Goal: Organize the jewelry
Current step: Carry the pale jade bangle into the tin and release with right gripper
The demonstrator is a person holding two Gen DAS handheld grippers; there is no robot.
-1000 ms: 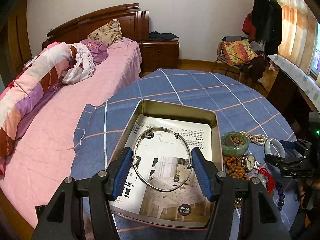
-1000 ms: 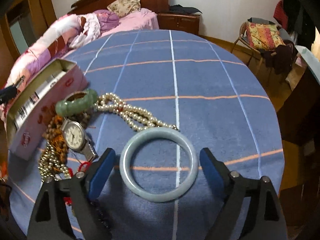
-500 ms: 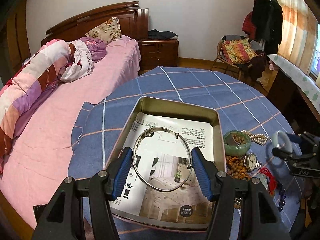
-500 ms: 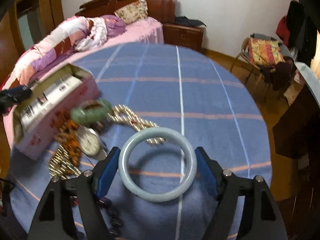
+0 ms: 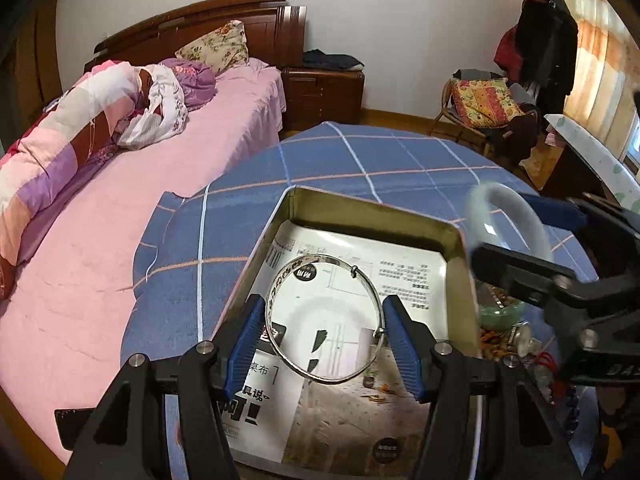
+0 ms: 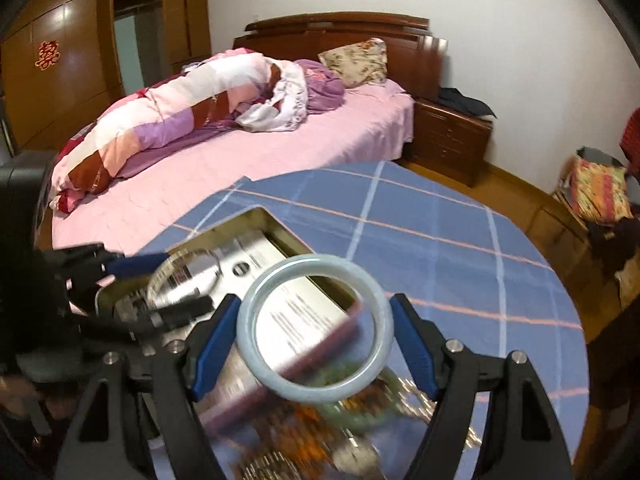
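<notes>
My left gripper (image 5: 324, 320) is shut on a thin silver bangle (image 5: 326, 258), held upright between the blue pads just above an open metal tin (image 5: 376, 208) lined with printed paper. My right gripper (image 6: 316, 328) is shut on a pale jade bangle (image 6: 312, 261), in the air over the tin's (image 6: 224, 228) right edge. In the left wrist view the jade bangle (image 5: 520, 200) and right gripper (image 5: 516, 232) come in from the right, blurred. The right wrist view shows the left gripper (image 6: 168, 284) and silver bangle (image 6: 184, 256) at the left.
A pile of jewelry (image 5: 504, 320) lies right of the tin on the blue checked tablecloth (image 5: 360, 152): a green bangle, a watch, beads and pearls, blurred below my right gripper (image 6: 320, 432). A pink bed (image 5: 100, 260) borders the table on the left; a chair (image 5: 480, 108) stands behind.
The right gripper closed on the jade bangle, lifted it off the cloth and carried it left toward the tin. The left gripper, still holding the silver bangle, edged slightly lower over the tin.
</notes>
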